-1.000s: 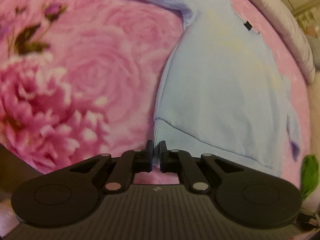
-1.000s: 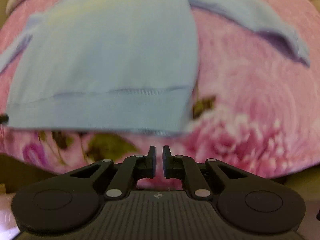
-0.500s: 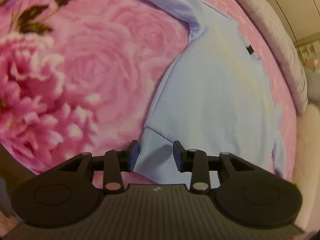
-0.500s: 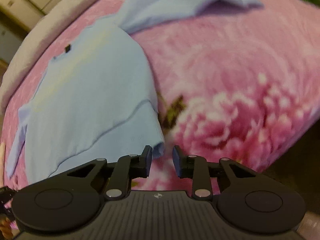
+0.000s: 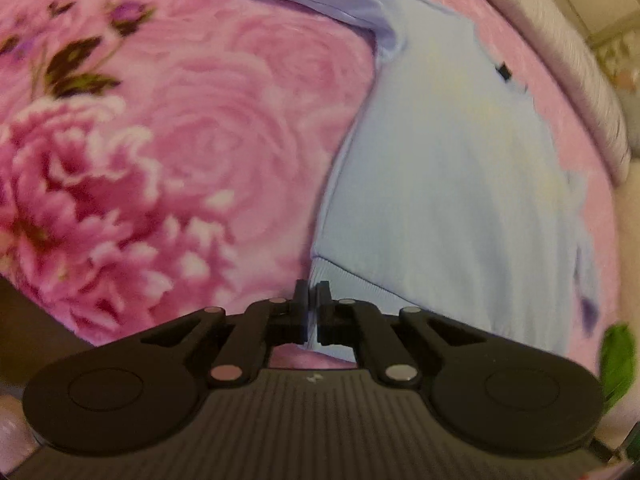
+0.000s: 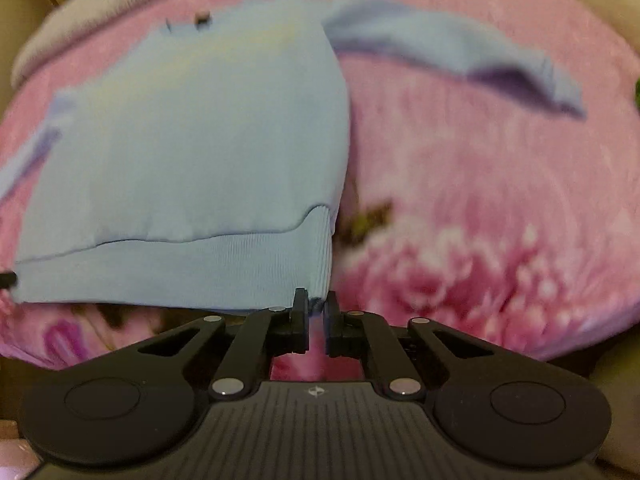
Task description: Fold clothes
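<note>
A light blue sweatshirt (image 5: pixel 448 184) lies spread on a pink floral blanket (image 5: pixel 168 168), hem toward me, collar far. My left gripper (image 5: pixel 312 304) is shut on the hem's left corner. In the right wrist view the sweatshirt (image 6: pixel 200 140) fills the left half, one sleeve (image 6: pixel 452 52) stretched out to the right. My right gripper (image 6: pixel 316 312) is shut on the ribbed hem's right corner (image 6: pixel 316 268), which is lifted a little off the blanket (image 6: pixel 480 200).
A grey padded bed edge (image 5: pixel 560 60) runs along the far side. A green object (image 5: pixel 618 356) lies at the right edge of the left wrist view. The blanket's front edge drops off just below both grippers.
Half a second ago both grippers were open around the hem corners. Both have since closed on the hem, and the right corner has risen slightly.
</note>
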`<state>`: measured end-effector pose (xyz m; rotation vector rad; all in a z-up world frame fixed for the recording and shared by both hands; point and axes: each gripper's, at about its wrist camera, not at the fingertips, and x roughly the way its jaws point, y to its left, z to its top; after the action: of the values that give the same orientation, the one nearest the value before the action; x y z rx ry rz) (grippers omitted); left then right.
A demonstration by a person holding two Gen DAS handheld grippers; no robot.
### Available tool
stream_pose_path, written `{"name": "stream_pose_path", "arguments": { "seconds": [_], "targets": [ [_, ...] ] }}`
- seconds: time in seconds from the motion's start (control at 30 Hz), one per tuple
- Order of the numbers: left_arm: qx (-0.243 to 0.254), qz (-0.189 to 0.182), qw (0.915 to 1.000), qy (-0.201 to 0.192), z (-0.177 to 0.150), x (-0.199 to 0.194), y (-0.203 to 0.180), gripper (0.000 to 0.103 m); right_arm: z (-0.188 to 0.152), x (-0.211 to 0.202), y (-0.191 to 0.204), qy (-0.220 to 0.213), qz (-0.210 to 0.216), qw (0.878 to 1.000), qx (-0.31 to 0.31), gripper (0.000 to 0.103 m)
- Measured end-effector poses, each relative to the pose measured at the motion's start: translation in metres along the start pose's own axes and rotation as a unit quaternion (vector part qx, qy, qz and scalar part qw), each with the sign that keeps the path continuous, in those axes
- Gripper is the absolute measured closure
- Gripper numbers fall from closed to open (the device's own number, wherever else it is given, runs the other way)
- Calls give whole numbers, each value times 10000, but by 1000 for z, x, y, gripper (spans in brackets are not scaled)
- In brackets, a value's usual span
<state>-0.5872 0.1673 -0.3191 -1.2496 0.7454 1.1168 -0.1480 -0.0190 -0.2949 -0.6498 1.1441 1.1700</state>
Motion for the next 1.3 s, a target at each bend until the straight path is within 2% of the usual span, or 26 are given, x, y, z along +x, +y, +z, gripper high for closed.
{"name": "stream_pose_path", "arguments": {
  "seconds": [0.07, 0.17, 0.23, 0.3, 0.37, 0.43, 0.6, 0.7, 0.73, 0.8, 0.87, 0.93, 0.97, 1.0, 1.03, 1.1, 1.13, 1.2, 1.27, 1.3],
  "targets": [
    [327, 382, 9987, 24, 2, -3, -10, 96, 2, 2, -4, 279, 32, 9995, 114, 88],
    [713, 996, 9925, 1, 3, -10, -19, 95, 7, -19, -17, 65, 161, 9988, 451, 74],
    [739, 953, 9926, -117, 7, -18, -25, 95, 13, -33, -35, -193, 345, 9956, 846, 68],
    [659, 542, 9960, -268, 10, -25, -33, 95, 24, -38, -61, -470, 371, 9869, 1500, 68],
    [673, 20, 9971, -345, 15, -24, -48, 93, 29, -40, -99, -794, 429, 9681, 2336, 67],
    [702, -395, 9960, -382, 22, -15, -67, 90, 33, -41, -135, -1114, 494, 9416, 3138, 66],
    [736, -974, 9921, -293, 43, 28, -120, 89, 43, -18, -215, -1738, 899, 8752, 4424, 65],
    [723, -954, 9925, -252, 42, 32, -128, 86, 55, 1, -254, -2080, 1037, 8423, 4864, 63],
    [719, -943, 9927, -239, 41, 33, -130, 85, 61, 8, -266, -2178, 1034, 8305, 5022, 58],
    [710, -920, 9930, -213, 39, 34, -134, 85, 71, 26, -288, -2318, 1101, 8065, 5327, 55],
    [701, -897, 9933, -187, 38, 36, -139, 85, 80, 46, -304, -2273, 1136, 7879, 5609, 52],
    [693, -874, 9936, -161, 36, 38, -143, 85, 91, 64, -311, -2355, 1274, 7767, 5702, 52],
    [688, -863, 9938, -148, 36, 39, -145, 85, 98, 68, -310, -2424, 1307, 7796, 5624, 56],
    [684, -851, 9939, -135, 35, 40, -147, 85, 106, 70, -310, -2395, 1323, 7905, 5480, 83],
    [680, -840, 9941, -122, 34, 41, -150, 85, 114, 69, -309, -2390, 1310, 8011, 5328, 93],
    [671, -817, 9944, -96, 33, 43, -154, 85, 123, 52, -304, -2624, 1036, 8220, 4947, 94],
    [666, -805, 9945, -83, 32, 44, -156, 85, 125, 37, -302, -2892, 874, 8304, 4682, 95],
    [587, -765, 9953, -94, 29, 40, -150, 85, 117, 9, -305, -3257, 437, 8339, 4434, 95],
    [494, -720, 9961, -86, 26, 35, -142, 85, 103, 2, -314, -3075, 60, 8315, 4625, 96],
    [441, -694, 9966, -68, 24, 34, -137, 85, 99, 9, -317, -2796, -40, 8374, 4697, 95]
  ]
}}
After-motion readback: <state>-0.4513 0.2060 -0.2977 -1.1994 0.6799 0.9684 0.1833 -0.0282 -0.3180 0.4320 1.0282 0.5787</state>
